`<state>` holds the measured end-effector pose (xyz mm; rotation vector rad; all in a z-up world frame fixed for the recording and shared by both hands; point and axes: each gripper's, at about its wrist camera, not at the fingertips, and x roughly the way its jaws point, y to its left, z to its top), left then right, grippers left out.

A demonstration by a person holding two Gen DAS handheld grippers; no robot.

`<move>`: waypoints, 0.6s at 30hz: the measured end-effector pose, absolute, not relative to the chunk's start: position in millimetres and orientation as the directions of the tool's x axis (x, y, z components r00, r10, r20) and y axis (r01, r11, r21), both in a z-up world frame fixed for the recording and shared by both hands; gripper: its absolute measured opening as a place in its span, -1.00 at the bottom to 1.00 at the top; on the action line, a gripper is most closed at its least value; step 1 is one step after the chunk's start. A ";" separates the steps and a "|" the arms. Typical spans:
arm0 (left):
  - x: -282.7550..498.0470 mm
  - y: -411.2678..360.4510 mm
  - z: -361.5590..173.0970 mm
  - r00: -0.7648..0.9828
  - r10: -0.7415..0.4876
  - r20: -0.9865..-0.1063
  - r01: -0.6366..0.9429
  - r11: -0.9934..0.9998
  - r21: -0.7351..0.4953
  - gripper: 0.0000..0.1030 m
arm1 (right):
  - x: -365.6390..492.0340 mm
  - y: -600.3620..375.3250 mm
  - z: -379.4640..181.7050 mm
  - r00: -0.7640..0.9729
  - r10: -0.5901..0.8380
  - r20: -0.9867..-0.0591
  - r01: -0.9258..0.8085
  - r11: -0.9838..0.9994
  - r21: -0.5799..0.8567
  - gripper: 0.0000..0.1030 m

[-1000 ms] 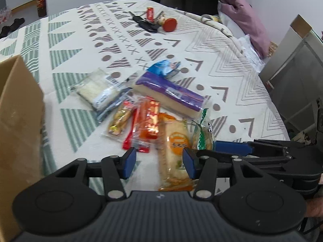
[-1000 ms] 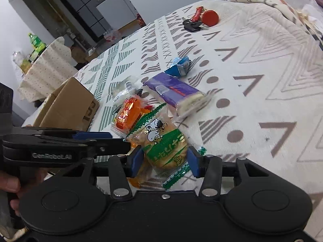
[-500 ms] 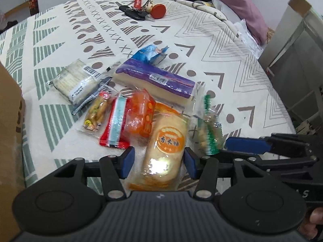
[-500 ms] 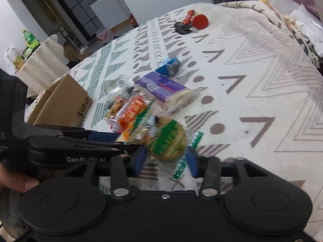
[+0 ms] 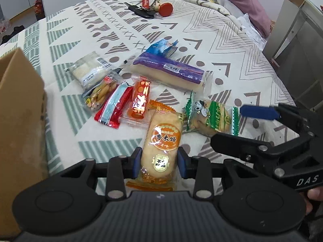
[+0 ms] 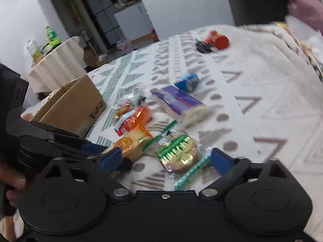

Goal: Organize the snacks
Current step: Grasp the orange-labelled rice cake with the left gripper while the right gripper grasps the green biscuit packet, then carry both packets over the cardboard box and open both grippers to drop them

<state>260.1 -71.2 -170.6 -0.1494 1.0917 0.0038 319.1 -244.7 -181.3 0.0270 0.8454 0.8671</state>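
Note:
An orange rice-cracker packet (image 5: 164, 139) lies lengthwise on the patterned tablecloth (image 5: 80, 133). My left gripper (image 5: 159, 162) is shut on its near end, both blue pads pressed to its sides. Just right of it a green-and-white cracker packet (image 5: 210, 119) rests flat on the cloth. In the right wrist view this green packet (image 6: 177, 155) lies between the wide-apart fingers of my right gripper (image 6: 165, 159), which is open and not touching it. The orange packet (image 6: 129, 143) shows to its left.
A cardboard box (image 5: 20, 111) stands at the left edge. Beyond the two packets lie a long purple packet (image 5: 169, 70), a blue wrapper (image 5: 161, 47), a red-and-blue packet (image 5: 115, 109), an orange-red packet (image 5: 140, 98) and a clear packet (image 5: 101, 90). Keys (image 5: 143, 11) lie far back.
My right gripper opened and let the green packet down onto the cloth. My left gripper moved in over the orange rice-cracker packet and shut on it.

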 end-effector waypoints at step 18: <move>237.2 -44.6 -156.6 0.484 0.009 -0.875 -0.210 0.972 -0.106 -0.36 | 314.3 -220.8 -191.3 0.351 0.650 -0.674 -0.717 0.649 0.252 0.22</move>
